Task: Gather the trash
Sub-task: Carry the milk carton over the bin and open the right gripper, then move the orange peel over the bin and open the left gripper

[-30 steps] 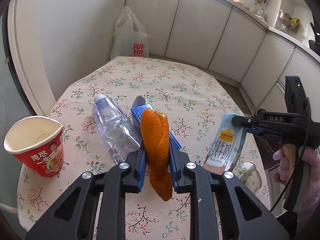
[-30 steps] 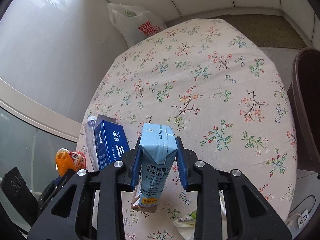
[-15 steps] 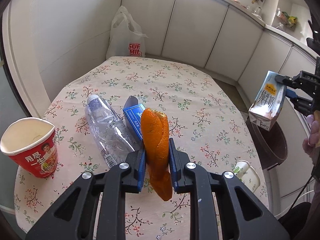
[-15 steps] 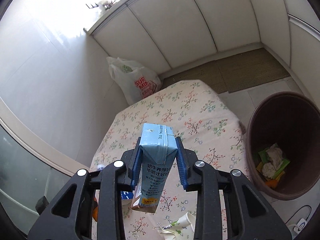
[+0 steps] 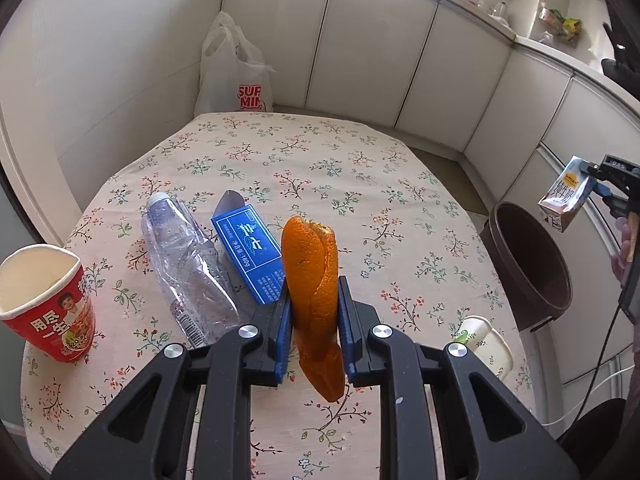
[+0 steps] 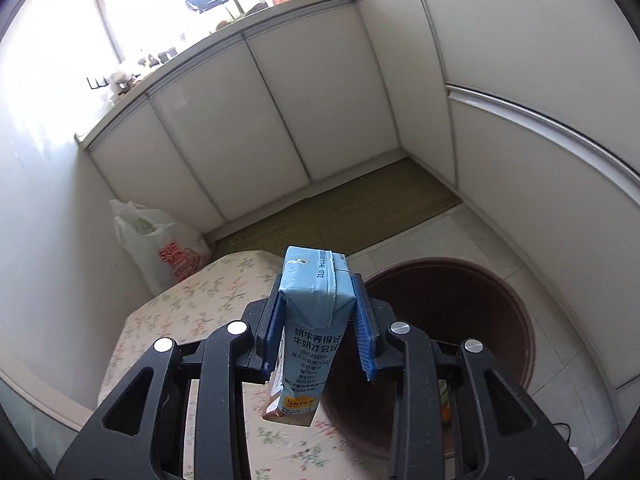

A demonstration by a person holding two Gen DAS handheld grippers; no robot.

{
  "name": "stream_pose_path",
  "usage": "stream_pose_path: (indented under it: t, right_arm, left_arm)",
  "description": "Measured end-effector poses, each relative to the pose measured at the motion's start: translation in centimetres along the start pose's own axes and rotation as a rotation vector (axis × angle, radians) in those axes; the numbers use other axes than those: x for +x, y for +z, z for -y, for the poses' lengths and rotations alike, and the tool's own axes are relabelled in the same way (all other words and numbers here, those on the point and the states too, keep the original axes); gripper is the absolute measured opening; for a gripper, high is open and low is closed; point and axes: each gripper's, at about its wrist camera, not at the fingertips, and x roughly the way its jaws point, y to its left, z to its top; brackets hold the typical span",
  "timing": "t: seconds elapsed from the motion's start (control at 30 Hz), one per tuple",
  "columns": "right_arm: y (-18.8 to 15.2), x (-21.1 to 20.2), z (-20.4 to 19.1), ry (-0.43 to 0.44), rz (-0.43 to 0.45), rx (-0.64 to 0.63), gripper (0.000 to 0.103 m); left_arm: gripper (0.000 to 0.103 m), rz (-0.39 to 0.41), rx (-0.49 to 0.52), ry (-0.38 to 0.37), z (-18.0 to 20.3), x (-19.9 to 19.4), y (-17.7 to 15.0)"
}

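While the left gripper (image 5: 311,316) still clamps the orange peel (image 5: 310,276), the right gripper (image 6: 318,334), gripping the milk carton (image 6: 312,320), now hangs beside the brown bin (image 6: 480,280)

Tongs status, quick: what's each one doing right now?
Left tongs: closed on the orange peel.
Right tongs: closed on the milk carton, near the brown bin.

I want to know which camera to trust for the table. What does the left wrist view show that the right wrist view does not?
Only the left wrist view shows the left gripper holding the peel, plus the bottle, blue box and red cup.

Only the right wrist view shows the window.

Both show the carton, bin, table and bag.
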Motion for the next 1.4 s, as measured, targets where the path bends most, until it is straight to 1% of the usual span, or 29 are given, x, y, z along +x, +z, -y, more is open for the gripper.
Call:
stream_pose_path:
  t: [0.03, 0.07, 0.1, 0.13, 0.17, 0.2, 0.27, 0.3, 0.33, 0.4, 0.53, 0.63, 0.77, 0.9, 1.03, 1.17, 1.2, 1.23, 1.27, 1.3, 1.33, 1.37, 1.4]
  right_arm:
    - [0.0, 0.3, 0.6, -0.019, -0.001, 0.004, 0.034]
    - [0.0, 0.6, 1.1, -0.036, -0.002, 0.009, 0.048]
    - [0.0, 0.6, 1.6, -0.058, 0.009, 0.008, 0.059]
    - [0.0, 0.3, 1.9, -0.077, 0.029, 0.005, 0.075]
    - [0.0, -0.2, 2.2, -0.1, 0.061, -0.003, 0.079]
    - [0.0, -0.8, 2.3, -0.126, 0.089, -0.017, 0.08]
    - [0.1, -1.9, 2.6, -0.188, 0.129, -0.05, 0.092]
    - [0.1, -2.5, 2.8, -0.232, 0.159, -0.072, 0.096]
    - [0.0, -3.3, 2.9, -0.273, 0.182, -0.098, 0.096]
    - [-0.2, -4.2, 3.3, -0.355, 0.201, -0.157, 0.096]
    - [-0.6, -5.6, 5.1, -0.438, 0.202, -0.194, 0.096]
    - [-0.6, -6.7, 7.3, -0.495, 0.202, -0.184, 0.096]
    - [-0.8, -8.1, 10.8, -0.513, 0.173, -0.117, 0.096]
    - [-0.7, -8.5, 13.3, -0.506, 0.137, -0.036, 0.096]
    - [-0.9, -8.3, 14.8, -0.506, 0.107, 0.002, 0.096]
    - [-1.2, -8.1, 15.4, -0.494, 0.086, 0.016, 0.096]
    - [-1.1, -7.9, 15.4, -0.482, 0.079, 0.009, 0.096]
    - [-1.2, -7.8, 15.4, -0.478, 0.078, 0.009, 0.096]
    - [-1.2, -7.8, 15.4, -0.474, 0.076, 0.01, 0.096]
    - [-1.2, -7.8, 15.4, -0.47, 0.074, 0.01, 0.096]
    - [-1.2, -7.7, 15.4, -0.468, 0.072, 0.01, 0.096]
    - [-1.2, -7.7, 15.4, -0.463, 0.069, 0.01, 0.096]
    - [-1.2, -7.7, 15.3, -0.458, 0.066, 0.01, 0.096]
  left_arm:
    - [0.02, -0.004, 0.003, -0.003, 0.3, 0.1, 0.0]
    - [0.02, -0.009, 0.004, -0.009, 0.6, 0.2, 0.0]
    - [0.02, -0.013, 0.006, -0.017, 0.9, 0.4, 0.1]
    - [0.02, -0.018, 0.014, -0.028, 1.5, 0.6, 0.2]
    - [0.02, -0.019, 0.027, -0.033, 2.2, 0.7, 0.3]
    - [0.02, -0.016, 0.047, -0.037, 3.0, 0.9, 0.5]
    - [0.02, -0.006, 0.077, -0.058, 5.1, 1.1, 1.1]
    - [0.02, 0.001, 0.083, -0.076, 6.2, 1.2, 1.5]
    - [0.02, 0.008, 0.087, -0.096, 7.3, 1.2, 2.1]
    - [0.02, 0.03, 0.101, -0.145, 10.0, 1.2, 3.3]
    - [0.021, 0.084, 0.136, -0.244, 16.2, 0.7, 5.9]
    - [0.022, 0.112, 0.159, -0.312, 20.8, 0.3, 7.6]
    - [0.023, 0.124, 0.209, -0.368, 26.6, 0.6, 9.0]
    - [0.023, 0.107, 0.248, -0.398, 31.4, 1.6, 9.8]
    - [0.023, 0.082, 0.264, -0.398, 34.7, 3.1, 10.7]
    - [0.024, 0.032, 0.258, -0.385, 36.8, 5.2, 10.9]
    - [0.026, 0.013, 0.251, -0.382, 37.1, 5.8, 11.0]
    - [0.03, 0.0, 0.243, -0.38, 37.1, 6.2, 11.1]
    - [0.037, -0.009, 0.235, -0.38, 37.2, 6.5, 11.2]
    - [0.042, -0.013, 0.232, -0.384, 37.2, 6.7, 11.3]
    - [0.053, -0.013, 0.228, -0.385, 37.2, 6.8, 11.3]
    - [0.056, -0.01, 0.228, -0.383, 37.2, 6.7, 11.2]
    - [0.057, -0.01, 0.231, -0.38, 37.2, 6.8, 11.1]
